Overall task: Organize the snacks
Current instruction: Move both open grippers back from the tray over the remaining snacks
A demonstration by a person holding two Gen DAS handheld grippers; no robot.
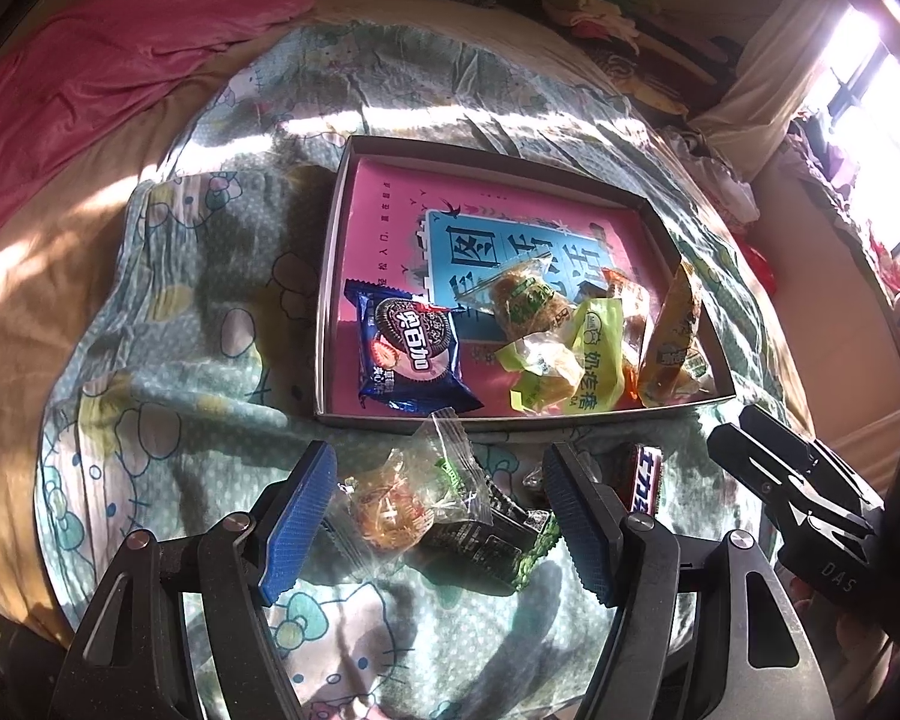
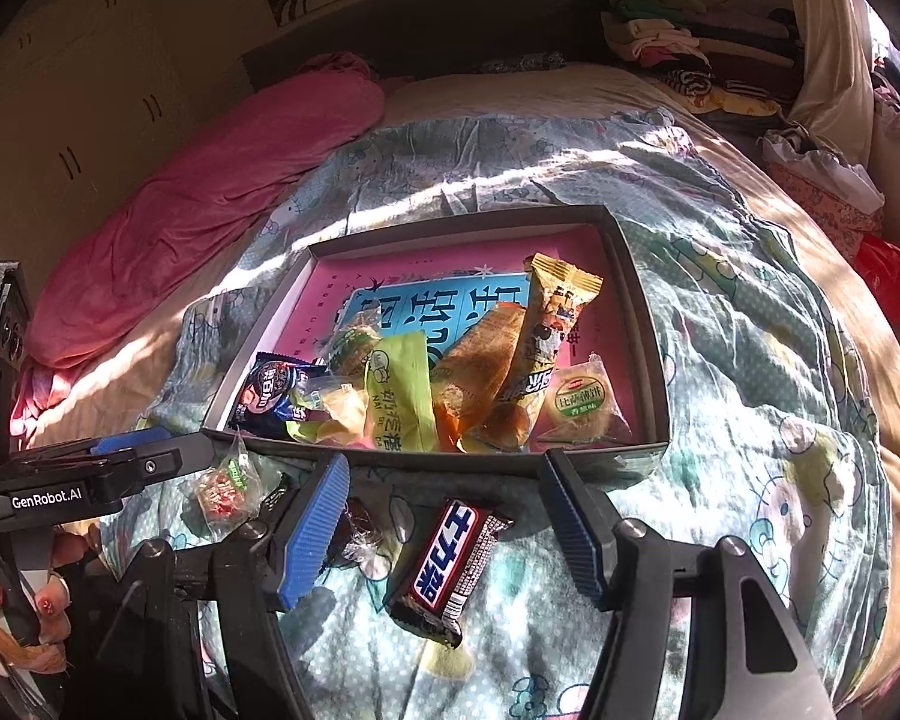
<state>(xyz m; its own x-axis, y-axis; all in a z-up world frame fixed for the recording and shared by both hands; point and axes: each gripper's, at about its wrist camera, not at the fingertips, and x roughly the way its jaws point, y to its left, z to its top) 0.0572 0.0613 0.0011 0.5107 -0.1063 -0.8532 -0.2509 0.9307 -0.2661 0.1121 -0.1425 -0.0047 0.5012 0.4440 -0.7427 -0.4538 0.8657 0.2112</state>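
nearest the left claw [image 1: 444, 516], whose fingers stand released and wide apart, lies a small heap on the bed cover [image 1: 168, 372]: a clear-wrapped candy [image 1: 390, 504] with orange filling, its twisted plastic tail sticking up toward the box, and half under it a dark green packet [image 1: 486, 546]. both sit between the blue pads [image 1: 297, 516] without touching them, as far as the shadow lets me judge. the candy wrapper is thin, crinkly and slippery; a pinch on the loose tail would likely slide off, so the firmer middle, where the filling gives bulk, looks the better place to take hold. it should weigh almost nothing and may crush if squeezed hard.

the right claw [image 2: 444, 531] is likewise released, jaws spread, with a chocolate bar [image 2: 450, 570] lying between them on the cover, touching neither pad. the bar looks stiff and a little heavier than the rest, with a glossy wrapper; gripping across its narrow width near the middle should hold it square. a small dark-wrapped sweet [image 2: 363, 531] lies just beside the left pad.

farther off sits the open box [image 2: 648, 324] with a pink and blue floor, already holding a blue cookie pack [image 1: 411, 354] at its near left, yellow-green packets [image 1: 570, 363] in the middle, and bread-like bars [image 2: 510, 354] leaning toward the right. these are soft, puffy bags that will dent easily. beyond lies a pink blanket [image 2: 210, 210].
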